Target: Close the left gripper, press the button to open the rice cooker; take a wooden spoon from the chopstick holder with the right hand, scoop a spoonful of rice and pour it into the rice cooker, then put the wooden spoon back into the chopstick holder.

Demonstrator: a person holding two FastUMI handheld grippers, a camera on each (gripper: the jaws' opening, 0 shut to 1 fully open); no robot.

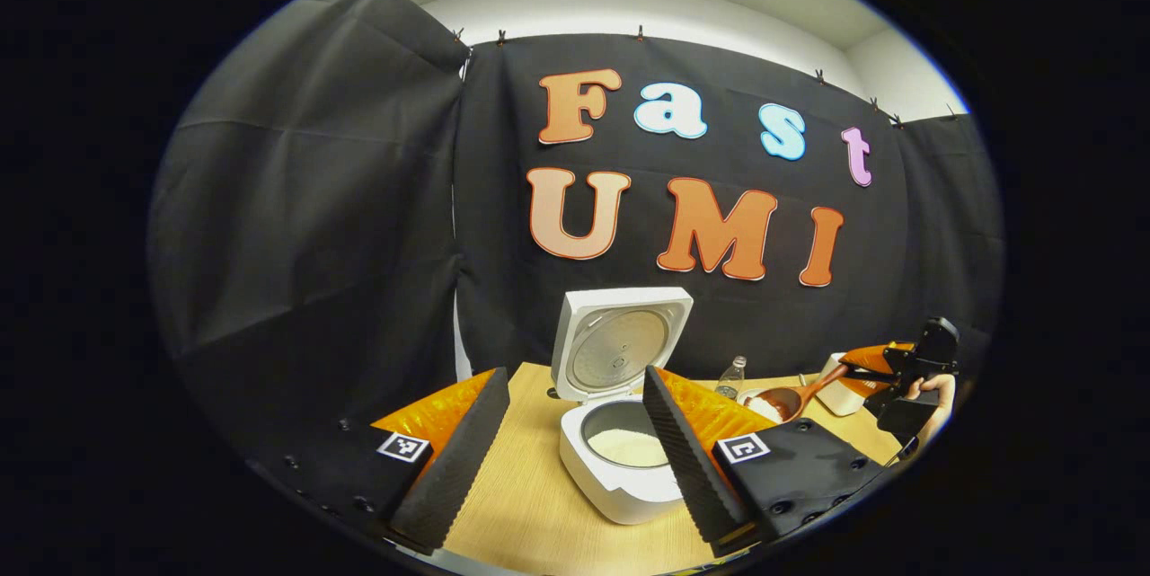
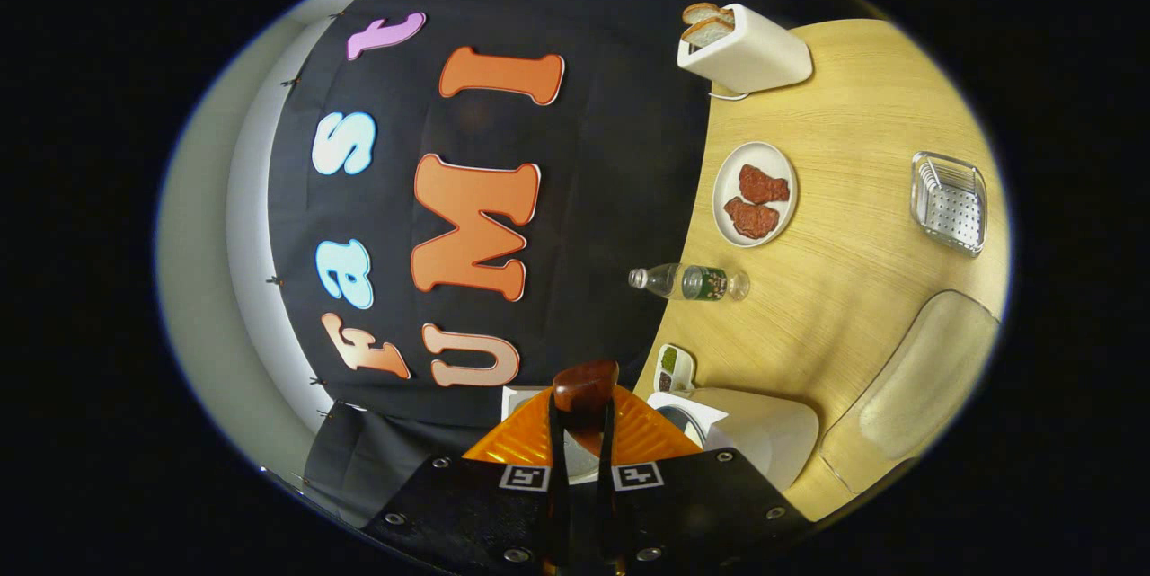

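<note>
Currently, the right gripper point(image 2: 582, 459) has its fingers nearly together, clamped on the handle of the wooden spoon point(image 2: 584, 385); in the right gripper view the spoon runs straight out along the finger line, its rounded back end-on to the lens. That view is rolled about a quarter turn, so the table point(image 2: 844, 288) stands along one side.

In the left gripper view the same right gripper point(image 1: 885, 371), with a hand behind it, holds the spoon point(image 1: 791, 402) over the table's right part. The bowl carries a heap of white rice. Long axis: handle up-right at the gripper, bowl down-left, pointing toward the rice cooker point(image 1: 620, 459).

The left gripper point(image 1: 575, 441) is wide apart, holding nothing, hovering with the cooker framed between its fingers. Cooker lid point(image 1: 620, 338) stands upright and open; white rice already lies in the pot.

Key relation: the pot mouth lies left of and slightly below the loaded bowl, apart from it, along the spoon's own axis. Judgement: scoop done, pour pending. The right hand needs to travel bowl-first over the rim, level, then roll. Risk: spilling grains during the carry.

Other items: bottle point(image 2: 687, 281), plate point(image 2: 728, 172), toaster point(image 2: 750, 55).
</note>
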